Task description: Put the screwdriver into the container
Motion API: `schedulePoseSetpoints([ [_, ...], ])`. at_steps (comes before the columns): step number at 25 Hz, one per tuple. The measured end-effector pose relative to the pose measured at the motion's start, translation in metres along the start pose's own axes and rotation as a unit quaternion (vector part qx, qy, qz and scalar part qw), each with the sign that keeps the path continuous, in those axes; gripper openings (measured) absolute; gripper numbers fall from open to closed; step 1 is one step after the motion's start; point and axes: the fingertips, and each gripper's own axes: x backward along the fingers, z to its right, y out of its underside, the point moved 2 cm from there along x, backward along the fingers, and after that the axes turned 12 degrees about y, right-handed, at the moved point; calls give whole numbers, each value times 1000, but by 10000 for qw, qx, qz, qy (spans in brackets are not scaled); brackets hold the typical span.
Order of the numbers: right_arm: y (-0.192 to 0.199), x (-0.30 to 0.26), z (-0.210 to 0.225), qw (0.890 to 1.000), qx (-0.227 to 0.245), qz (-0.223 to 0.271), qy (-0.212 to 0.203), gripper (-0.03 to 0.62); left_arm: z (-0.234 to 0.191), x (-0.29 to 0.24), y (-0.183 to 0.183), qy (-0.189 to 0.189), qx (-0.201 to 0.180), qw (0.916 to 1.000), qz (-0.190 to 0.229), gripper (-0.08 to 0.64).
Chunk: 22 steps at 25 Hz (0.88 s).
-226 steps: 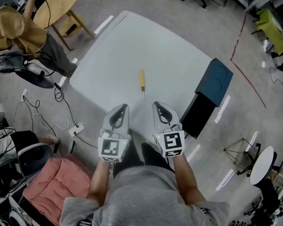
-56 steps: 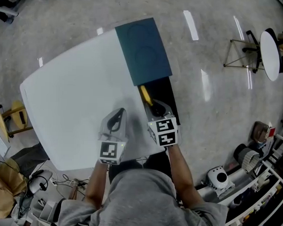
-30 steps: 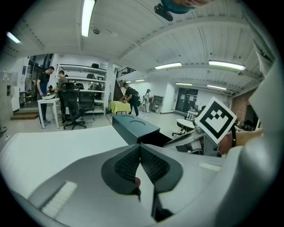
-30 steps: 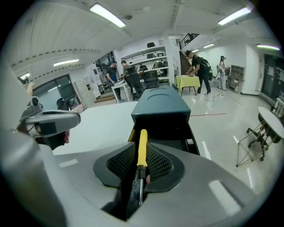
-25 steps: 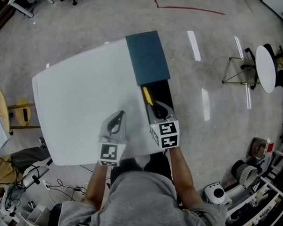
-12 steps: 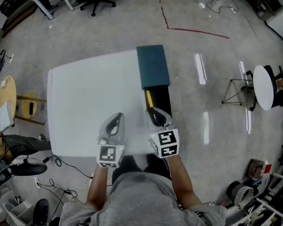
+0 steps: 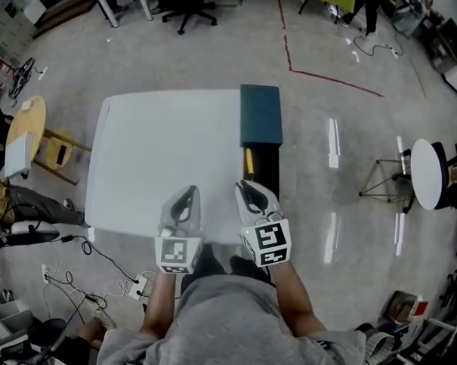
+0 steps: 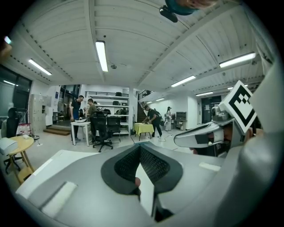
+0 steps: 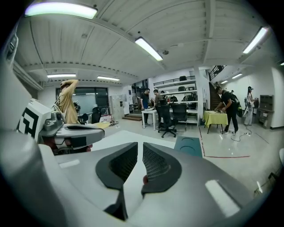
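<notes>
Screwdriver [image 7: 249, 162] placement is looking finished: the yellow handle is lying inside the black container [image 7: 268, 171], which is sitting at the right edge of the white table [image 7: 162, 152], on the person's side of its teal lid [image 7: 261, 115]. The tool's long axis is running along the container's length, straight away from the person. It is lying just ahead of the right tongs [image 7: 245, 189], which are hovering by the container's near end. The left tongs [image 7: 189, 193] are hanging over bare table farther off, so the right hand is, by my reckoning, the nearer one. The right tongs are holding nothing: their jaws have just been closing and are standing a narrow slit apart, with only air between the pads [image 9: 155, 165]. The left tongs are carrying nothing either, their tips pressing together. The metal shaft is getting lost against the dark interior, so I cannot tell which end is pointing away. Both gripper views are looking out level across the room, showing neither the screwdriver nor the container's inside.
</notes>
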Motion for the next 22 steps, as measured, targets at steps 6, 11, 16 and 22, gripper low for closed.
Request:
schedulePoseSetpoints([
  [6,-10,8,-29,9983,284,187,-472,23,-3,37,-4,-563,57,9983,153,12],
  [11,-10,11,-63,9936,505,307,-958,18,-8,72,-6,-1074,68,9938,261,12],
  [16,-12,20,-94,9881,678,396,-1324,14,-11,108,-8,-1479,88,9884,339,12],
  [22,-12,30,-126,9811,872,551,-1637,5,-13,143,-3,-1801,130,9829,349,12],
])
